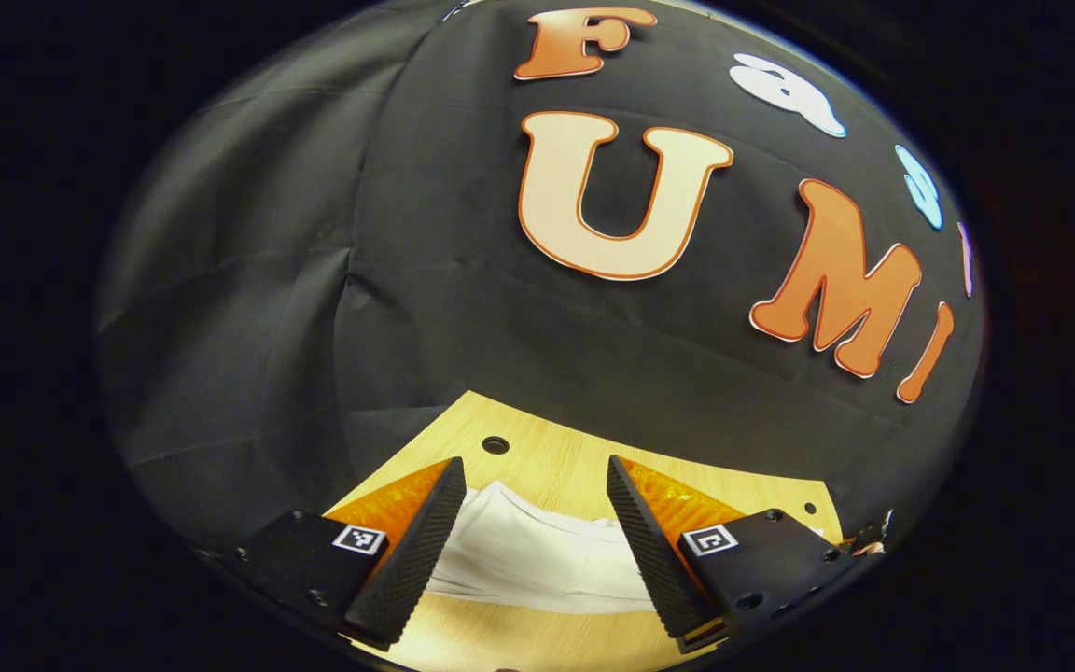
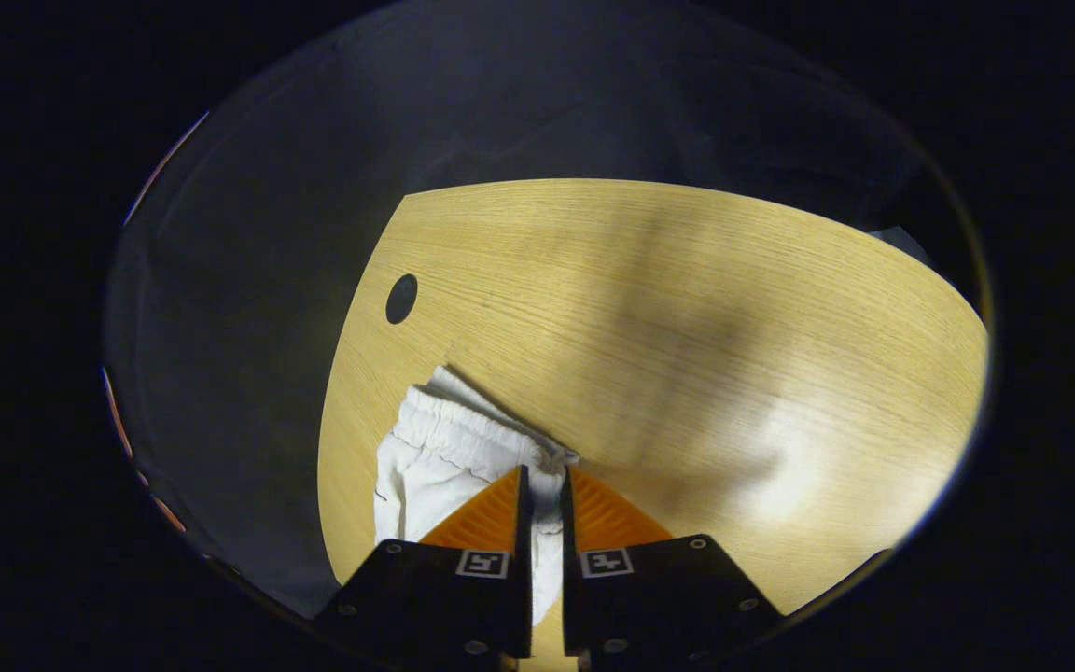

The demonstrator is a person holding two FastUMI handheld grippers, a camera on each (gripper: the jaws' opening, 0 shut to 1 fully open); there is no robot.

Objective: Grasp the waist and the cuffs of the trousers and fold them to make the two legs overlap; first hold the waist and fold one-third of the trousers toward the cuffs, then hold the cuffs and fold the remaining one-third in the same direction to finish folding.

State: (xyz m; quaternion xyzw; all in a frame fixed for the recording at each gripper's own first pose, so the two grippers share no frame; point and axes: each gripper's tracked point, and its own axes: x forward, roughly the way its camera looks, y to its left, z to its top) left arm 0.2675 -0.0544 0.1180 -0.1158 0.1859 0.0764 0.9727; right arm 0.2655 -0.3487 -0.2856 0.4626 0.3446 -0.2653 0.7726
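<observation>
White trousers [image 1: 537,555] lie on a light wooden table [image 1: 556,457]. In the left gripper view my left gripper [image 1: 534,485] stands open just over one end of the cloth, a finger on each side and neither pressing on it. In the right gripper view the gathered elastic waist [image 2: 449,425] of the trousers [image 2: 425,476] lies at the table's left part. My right gripper [image 2: 545,476] is shut on the waistband's corner, with white cloth pinched between its two fingers.
A round hole [image 2: 401,299] is cut in the table [image 2: 687,317] beyond the waist; another hole [image 1: 495,444] shows ahead of the left gripper. The black cloth wall [image 1: 314,280] rises right behind the table's far edge. Bare wood stretches to the right of the trousers.
</observation>
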